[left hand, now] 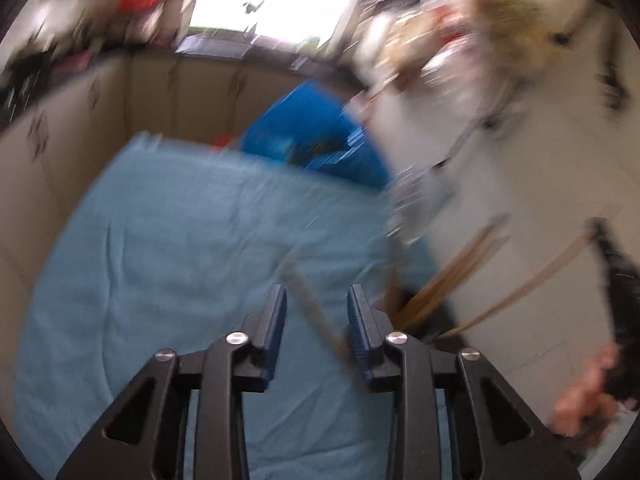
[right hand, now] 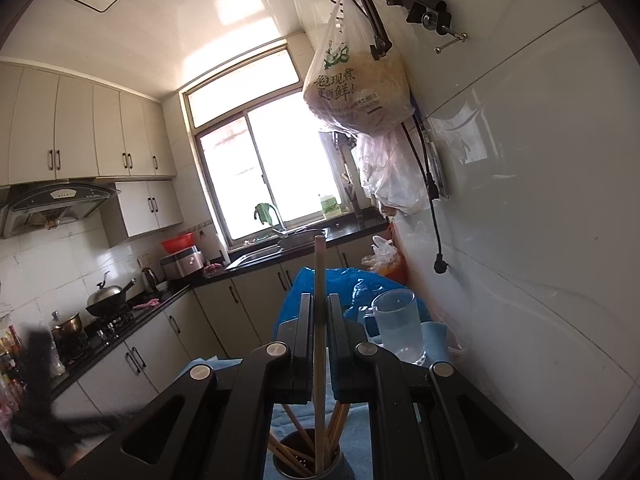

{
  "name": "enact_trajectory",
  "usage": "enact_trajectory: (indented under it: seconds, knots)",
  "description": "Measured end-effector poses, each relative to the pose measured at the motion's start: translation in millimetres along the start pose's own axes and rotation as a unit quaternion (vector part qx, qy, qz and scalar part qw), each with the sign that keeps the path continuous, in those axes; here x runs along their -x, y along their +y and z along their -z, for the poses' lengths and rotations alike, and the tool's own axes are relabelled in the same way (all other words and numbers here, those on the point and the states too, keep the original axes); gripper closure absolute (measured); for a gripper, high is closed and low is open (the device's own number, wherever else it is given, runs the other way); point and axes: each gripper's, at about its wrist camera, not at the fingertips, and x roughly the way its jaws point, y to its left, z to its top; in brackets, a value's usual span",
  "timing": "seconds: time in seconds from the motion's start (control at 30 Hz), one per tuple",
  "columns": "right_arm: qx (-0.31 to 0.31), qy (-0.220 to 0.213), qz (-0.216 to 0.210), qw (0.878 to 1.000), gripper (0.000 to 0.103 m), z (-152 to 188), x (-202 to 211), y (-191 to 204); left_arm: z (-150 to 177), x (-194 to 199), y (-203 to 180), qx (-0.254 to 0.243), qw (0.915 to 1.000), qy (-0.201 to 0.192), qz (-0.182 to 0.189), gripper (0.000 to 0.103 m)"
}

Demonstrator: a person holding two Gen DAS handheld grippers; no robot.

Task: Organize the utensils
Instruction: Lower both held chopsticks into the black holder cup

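Pinching 1 chopstick (right hand: 319, 300) | right claw (right hand: 319, 312) | holder (right hand: 310, 462) base cut off

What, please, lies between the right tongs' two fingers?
In the right wrist view, one upright chopstick is clamped between the right tongs, its lower end in the holder with other chopsticks.

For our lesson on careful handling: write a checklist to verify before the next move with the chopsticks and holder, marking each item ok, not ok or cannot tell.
1. Right gripper shut on chopstick: ok.
2. Chopstick upright over dark holder: ok.
3. Holder has room among its other chopsticks: ok.
4. Glass mug clear of the gripper: ok.
5. Left gripper gripping the stick between its fingers: not ok, jaws apart.
6. Left view sharp: not ok, blurred.
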Motion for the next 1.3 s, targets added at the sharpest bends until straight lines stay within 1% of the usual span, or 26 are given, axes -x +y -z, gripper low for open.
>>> enact_trajectory:
  seconds: [0.07, 0.13, 0.17, 0.23, 0.27, 0.3, 0.33, 0.4, 0.5, 0.57, 0.7, 0.73, 0.77, 0.8, 0.9, 1.0, 1.1, 1.17, 1.3]
  knots:
    - [-0.002, -0.002, -0.007, 1.000, 0.096, 0, 1, 0, 0, -31, 18, 0.026, 0.9990, 0.035, -0.004, 0.073]
    - [-0.001, -0.004, -0.009, 1.000, 0.096, 1, 3, 1, -4, -66, 29, 0.040, 0.9967, 0.066, -0.022, 0.073]
    - [-0.002, -0.004, -0.010, 1.000, 0.096, 1, 3, 1, -8, -87, 36, 0.058, 0.9945, 0.085, -0.022, 0.073]
    - [-0.004, -0.003, -0.015, 1.000, 0.096, 0, 5, 0, -14, -113, 43, 0.081, 0.9910, 0.105, -0.012, 0.073]
    - [-0.003, -0.005, -0.014, 1.000, 0.096, -1, 6, 0, -19, -124, 44, 0.095, 0.9889, 0.112, -0.016, 0.073]
    - [-0.002, -0.006, -0.014, 1.000, 0.096, -1, 7, 0, -24, -134, 42, 0.104, 0.9883, 0.112, -0.005, 0.073]
    - [0.001, -0.006, -0.015, 1.000, 0.096, -1, 8, 1, -27, -140, 39, 0.101, 0.9886, 0.112, 0.004, 0.073]
    - [0.005, -0.008, -0.014, 1.000, 0.096, -2, 8, 3, -36, -155, 30, 0.093, 0.9893, 0.112, -0.007, 0.071]
    - [0.015, -0.007, -0.013, 1.000, 0.096, -3, 4, 5, -47, -180, 21, 0.094, 0.9877, 0.125, -0.007, 0.071]
    - [0.017, -0.004, -0.016, 1.000, 0.096, -3, 0, 6, -50, -198, 18, 0.094, 0.9864, 0.133, -0.023, 0.071]
    - [0.015, -0.003, -0.020, 1.000, 0.096, -3, -2, 5, -48, -222, 14, 0.093, 0.9842, 0.149, -0.026, 0.071]
    - [0.015, -0.004, -0.020, 1.000, 0.096, -3, -2, 5, -49, -227, 12, 0.090, 0.9846, 0.147, -0.029, 0.077]
    - [0.015, -0.005, -0.020, 1.000, 0.096, -3, -3, 5, -50, -229, 9, 0.082, 0.9861, 0.138, -0.041, 0.090]
    - [0.015, -0.005, -0.019, 1.000, 0.096, -3, -3, 5, -50, -233, 5, 0.075, 0.9860, 0.142, -0.046, 0.095]
    - [0.013, -0.005, -0.020, 1.000, 0.096, -2, -3, 4, -44, -232, 1, 0.064, 0.9881, 0.131, -0.051, 0.096]
    - [0.010, -0.005, -0.020, 1.000, 0.096, -2, -3, 2, -37, -220, 10, 0.068, 0.9886, 0.126, -0.045, 0.097]
    - [0.001, -0.001, -0.023, 1.000, 0.096, 0, -4, -1, -29, -196, 20, 0.068, 0.9908, 0.111, -0.035, 0.097]
    - [-0.004, -0.001, -0.026, 1.000, 0.096, 0, -2, -2, -25, -173, 24, 0.067, 0.9929, 0.094, -0.028, 0.097]
    - [-0.006, -0.006, -0.024, 1.000, 0.096, 0, 2, -2, -16, -115, 26, 0.050, 0.9975, 0.042, -0.026, 0.097]
